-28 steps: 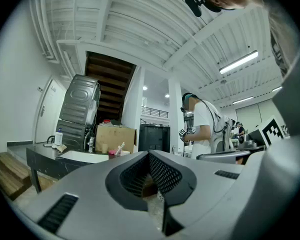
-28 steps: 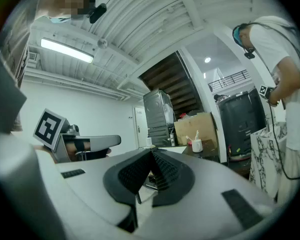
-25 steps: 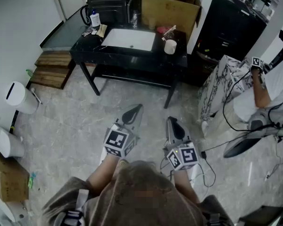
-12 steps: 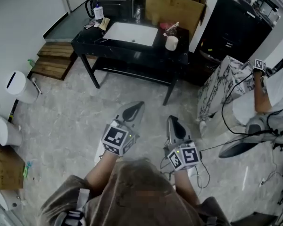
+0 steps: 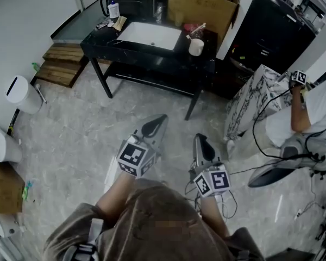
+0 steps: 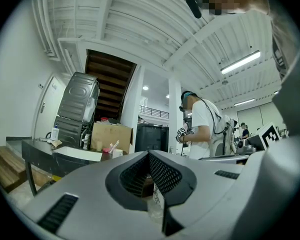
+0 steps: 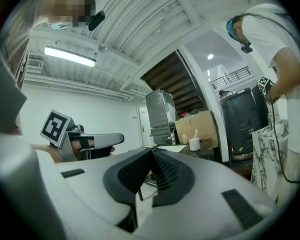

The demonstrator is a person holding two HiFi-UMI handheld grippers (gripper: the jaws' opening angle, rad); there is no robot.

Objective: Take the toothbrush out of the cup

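Note:
A white cup (image 5: 195,47) stands on the right end of the black washstand (image 5: 152,64) at the far side of the room, with a toothbrush (image 5: 196,31) leaning out of it. The cup shows small in the left gripper view (image 6: 117,153) and in the right gripper view (image 7: 194,144). Both grippers are held low over the floor, well short of the stand. My left gripper (image 5: 160,118) is shut, nothing between its jaws. My right gripper (image 5: 199,138) is shut too, with its jaws empty.
A white basin (image 5: 150,35) is sunk in the washstand top, with a bottle (image 5: 114,8) at its left and a cardboard box (image 5: 202,7) behind. Wooden pallets (image 5: 60,69) and a white bin (image 5: 20,94) lie left. A person (image 5: 309,110) sits at the right.
The view has moved a little toward the washstand. Both grippers stay shut and held in about the same place before me.

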